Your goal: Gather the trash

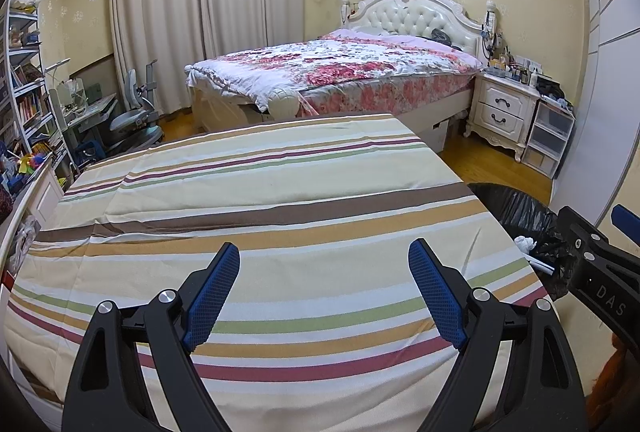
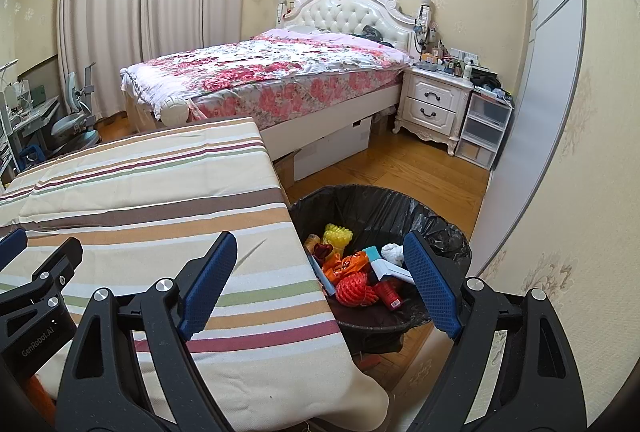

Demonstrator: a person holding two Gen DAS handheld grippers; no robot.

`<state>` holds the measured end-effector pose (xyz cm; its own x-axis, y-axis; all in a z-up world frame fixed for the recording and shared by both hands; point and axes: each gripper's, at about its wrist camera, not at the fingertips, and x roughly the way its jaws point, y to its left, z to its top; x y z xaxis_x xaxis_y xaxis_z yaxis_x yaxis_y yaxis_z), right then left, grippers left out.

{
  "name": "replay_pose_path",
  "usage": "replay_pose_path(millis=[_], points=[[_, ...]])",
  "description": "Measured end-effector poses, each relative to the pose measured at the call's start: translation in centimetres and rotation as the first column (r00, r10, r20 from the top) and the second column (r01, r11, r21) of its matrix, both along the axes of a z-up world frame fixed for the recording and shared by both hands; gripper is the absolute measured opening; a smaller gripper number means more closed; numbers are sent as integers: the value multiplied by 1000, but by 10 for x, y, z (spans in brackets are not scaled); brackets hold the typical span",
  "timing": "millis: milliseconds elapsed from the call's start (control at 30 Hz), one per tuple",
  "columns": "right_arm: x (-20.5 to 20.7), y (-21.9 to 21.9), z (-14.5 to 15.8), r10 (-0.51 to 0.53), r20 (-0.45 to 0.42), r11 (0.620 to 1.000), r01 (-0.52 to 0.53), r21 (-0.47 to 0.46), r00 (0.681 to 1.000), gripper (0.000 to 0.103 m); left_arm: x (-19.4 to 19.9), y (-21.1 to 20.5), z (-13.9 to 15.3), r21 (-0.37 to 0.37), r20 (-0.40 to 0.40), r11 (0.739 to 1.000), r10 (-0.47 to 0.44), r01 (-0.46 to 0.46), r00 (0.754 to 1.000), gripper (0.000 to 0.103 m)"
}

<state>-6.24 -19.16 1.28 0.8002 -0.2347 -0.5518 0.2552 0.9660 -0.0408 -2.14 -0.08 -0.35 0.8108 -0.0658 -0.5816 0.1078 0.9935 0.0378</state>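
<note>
Open path above trash bin (image 2: 376, 203)

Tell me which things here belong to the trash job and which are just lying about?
Part of the job:
- bin with its black liner
- trash in it: white tissue, red mesh ball, yellow toy
- left claw and right claw, both open

Just lying about:
- striped cloth
- bed
- nightstand
- desk chair

The room is evenly and warmly lit from overhead, with closed curtains (image 1: 188, 11) letting in no daylight and only soft shadows under the bed (image 2: 280, 79). Both views stay sharp across the striped cloth (image 1: 280, 232), though the fisheye bends the walls and wardrobe edge (image 2: 560, 71) strongly and leaves black corners. Mild glare sits on the tufted headboard (image 1: 416, 15).
</note>
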Motion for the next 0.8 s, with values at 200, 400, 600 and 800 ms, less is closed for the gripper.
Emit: replay_pose_path(millis=[200,400,600,800], points=[[0,0,-1,1,-1,1000,-1,0,1000,83,-1,0,-2,0,-1,1000,0,0,1000,84],[0,0,-1,0,-1,1000,0,0,1000,83,-1,0,-2,0,-2,1000,0,0,1000,84],[-1,1,-1,1,-1,1000,-1,0,1000,83,-2,0,-5,0,-3,1000,0,0,1000,84],[-1,1,0,0,-2,1000,0,0,1000,83,-3,0,-5,-1,-4,1000,0,0,1000,84]])
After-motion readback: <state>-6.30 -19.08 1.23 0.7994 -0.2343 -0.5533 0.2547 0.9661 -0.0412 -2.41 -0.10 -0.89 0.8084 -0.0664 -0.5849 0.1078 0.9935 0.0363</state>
